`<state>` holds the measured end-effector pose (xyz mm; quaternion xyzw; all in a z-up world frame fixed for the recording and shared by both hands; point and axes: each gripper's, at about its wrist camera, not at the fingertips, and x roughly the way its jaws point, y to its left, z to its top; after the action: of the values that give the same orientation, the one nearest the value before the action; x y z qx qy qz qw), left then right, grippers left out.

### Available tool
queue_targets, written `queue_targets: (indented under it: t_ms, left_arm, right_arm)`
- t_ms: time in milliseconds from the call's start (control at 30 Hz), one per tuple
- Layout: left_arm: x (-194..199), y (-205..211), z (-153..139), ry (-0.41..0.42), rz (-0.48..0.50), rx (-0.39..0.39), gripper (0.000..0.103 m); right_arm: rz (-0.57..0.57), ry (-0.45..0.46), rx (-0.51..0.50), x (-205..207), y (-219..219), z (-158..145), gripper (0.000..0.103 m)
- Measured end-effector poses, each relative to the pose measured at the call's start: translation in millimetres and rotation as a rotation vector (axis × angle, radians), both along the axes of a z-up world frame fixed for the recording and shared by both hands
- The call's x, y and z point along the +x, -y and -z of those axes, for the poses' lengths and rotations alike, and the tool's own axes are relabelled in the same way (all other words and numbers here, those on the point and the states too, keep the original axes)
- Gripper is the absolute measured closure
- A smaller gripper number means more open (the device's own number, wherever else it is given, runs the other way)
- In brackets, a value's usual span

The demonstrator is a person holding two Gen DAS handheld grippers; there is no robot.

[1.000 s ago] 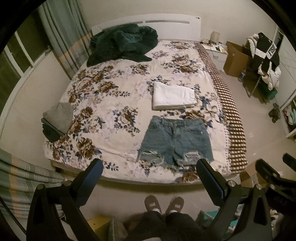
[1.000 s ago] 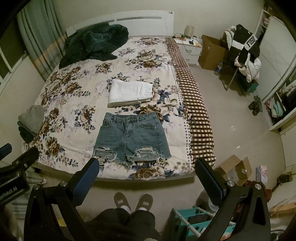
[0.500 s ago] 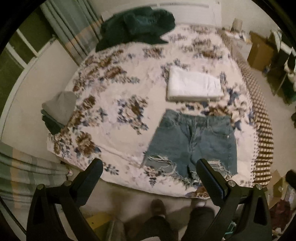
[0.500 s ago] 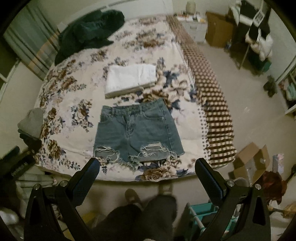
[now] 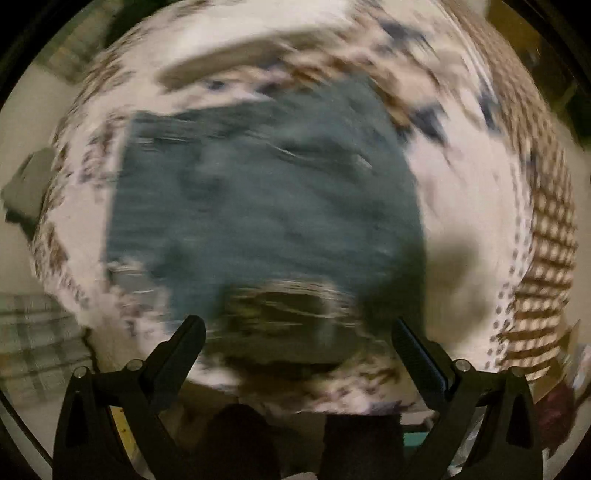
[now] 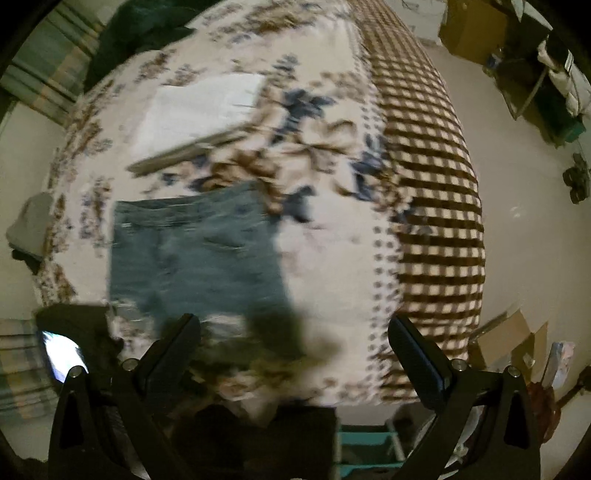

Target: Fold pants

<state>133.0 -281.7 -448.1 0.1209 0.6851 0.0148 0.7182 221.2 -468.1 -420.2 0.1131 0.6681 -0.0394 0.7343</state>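
Note:
Blue denim shorts with frayed hems (image 5: 266, 206) lie flat on the floral bedspread (image 5: 461, 206), waistband at the far side. Both views are motion-blurred. My left gripper (image 5: 295, 343) is open and empty, close above the shorts' hem near the bed's front edge. My right gripper (image 6: 293, 339) is open and empty over the hem's right corner; the shorts (image 6: 199, 258) lie to the left in its view. The left gripper's body (image 6: 74, 332) shows at the lower left of the right wrist view.
A folded white garment (image 6: 199, 107) lies beyond the shorts. A grey folded pile (image 6: 31, 225) sits at the bed's left edge, a dark green blanket (image 6: 140, 33) at the head. Checked bed edge (image 6: 436, 206), cardboard box (image 6: 517, 332) and floor at right.
Both grippers have moved quickly forward and down toward the bed; the shorts now fill much more of each view. Both stay open and empty.

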Motion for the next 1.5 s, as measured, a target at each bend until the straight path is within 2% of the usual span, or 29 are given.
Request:
queue_targets:
  t_ms: [67,167,267,333,400,467,500,533,567,633,800,833,900,933,967,1000,1067,1133,1233,1267,1300,1500]
  left_arm:
    - [-7,24,32,-0.025,0.034,0.012,0.000]
    - [-16,50,76,-0.086,0.075,0.050,0.000]
    - [-21,56,101,-0.113,0.058,0.066,0.000]
    - [-20,50,107,-0.106,0.019,0.050,0.001]
    - [-16,38,104,-0.080,-0.035,-0.029,0.013]
    - [-14,29,98,-0.066,-0.077,-0.141,0.052]
    - [-14,25,93,-0.049,-0.087,-0.161,0.063]
    - [-13,21,87,-0.025,-0.089,-0.173,0.086]
    - [-11,17,83,-0.012,-0.096,-0.178,0.092]
    - [-9,5,79,-0.002,-0.126,-0.213,0.097]
    - [-10,-19,53,0.046,-0.147,-0.263,0.098]
    - [-10,-23,48,0.055,-0.152,-0.269,0.098]
    - [-9,-32,34,0.073,-0.161,-0.285,0.098]
    - [-8,-37,28,0.084,-0.167,-0.292,0.098]
    - [-8,-43,21,0.093,-0.174,-0.302,0.098]
    - [-6,-49,11,0.104,-0.182,-0.312,0.098]
    - [-3,-64,-8,0.125,-0.201,-0.330,0.098]
    - [-1,-83,-29,0.158,-0.219,-0.341,0.098]
    - [-9,-121,-42,0.196,-0.263,-0.358,0.098]
    - [-22,-115,-34,0.212,-0.282,-0.359,0.098]
    - [-25,-123,-40,0.221,-0.297,-0.361,0.098]
    - [-22,-197,-61,0.272,-0.435,-0.385,0.098]
  right_arm:
    - [0.013,-0.043,-0.004,12,34,35,0.000]
    - [0.021,-0.086,-0.007,22,63,70,0.000]
    - [0.006,-0.113,0.000,28,69,97,0.000]
    - [-0.017,-0.122,0.016,32,60,108,0.000]
    - [-0.045,-0.134,0.054,40,49,122,0.000]
    - [-0.079,-0.135,0.087,52,33,132,0.000]
    - [-0.094,-0.134,0.101,56,24,135,0.000]
    - [-0.117,-0.126,0.125,67,13,142,0.000]
    - [-0.131,-0.120,0.139,74,6,146,0.000]
    - [-0.152,-0.110,0.180,93,-12,159,0.000]
    - [-0.118,-0.137,0.301,134,-39,197,0.000]
    - [-0.109,-0.144,0.313,139,-42,202,0.006]
    - [-0.096,-0.161,0.347,149,-52,214,0.026]
    - [-0.093,-0.166,0.347,152,-56,217,0.045]
    - [-0.092,-0.168,0.357,154,-62,219,0.069]
    - [-0.092,-0.167,0.356,157,-66,221,0.079]
    - [-0.096,-0.142,0.299,157,-74,213,0.091]
    - [-0.103,-0.112,0.282,155,-80,199,0.093]
    - [-0.093,-0.078,0.285,151,-88,171,0.095]
    - [-0.096,-0.068,0.283,150,-90,161,0.095]
    - [-0.100,-0.060,0.282,149,-93,152,0.095]
    - [-0.150,0.004,0.274,153,-165,89,0.096]
